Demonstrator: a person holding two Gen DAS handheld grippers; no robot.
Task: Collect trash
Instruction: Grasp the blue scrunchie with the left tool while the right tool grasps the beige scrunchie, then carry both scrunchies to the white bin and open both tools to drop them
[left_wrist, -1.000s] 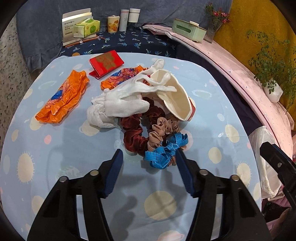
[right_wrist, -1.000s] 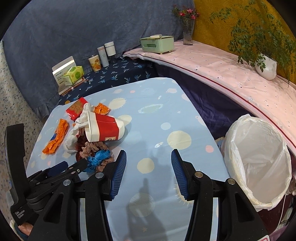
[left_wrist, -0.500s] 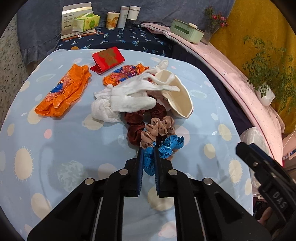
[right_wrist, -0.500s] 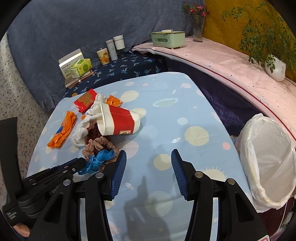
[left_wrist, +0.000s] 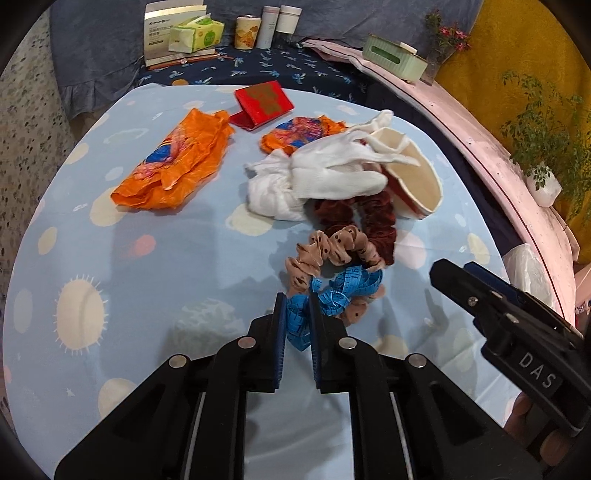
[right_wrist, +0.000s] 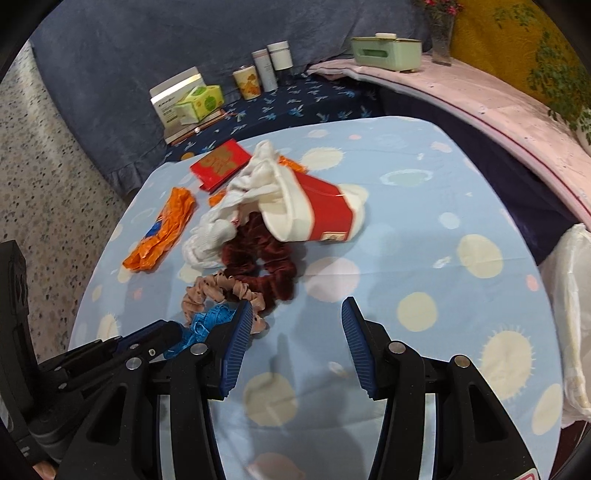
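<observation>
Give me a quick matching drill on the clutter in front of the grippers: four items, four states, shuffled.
Items:
1. blue tape measure
2. paper cup
3. white glove
4. red booklet

States:
A. lying on its side
B. draped over the cup's rim
C. pinched in the left gripper
D. standing tent-like at the far edge

Pairs: 1-C, 2-A, 3-B, 4-D

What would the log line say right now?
left gripper: shut on blue tape measure | right gripper: open, empty | white bin bag: not reached
</observation>
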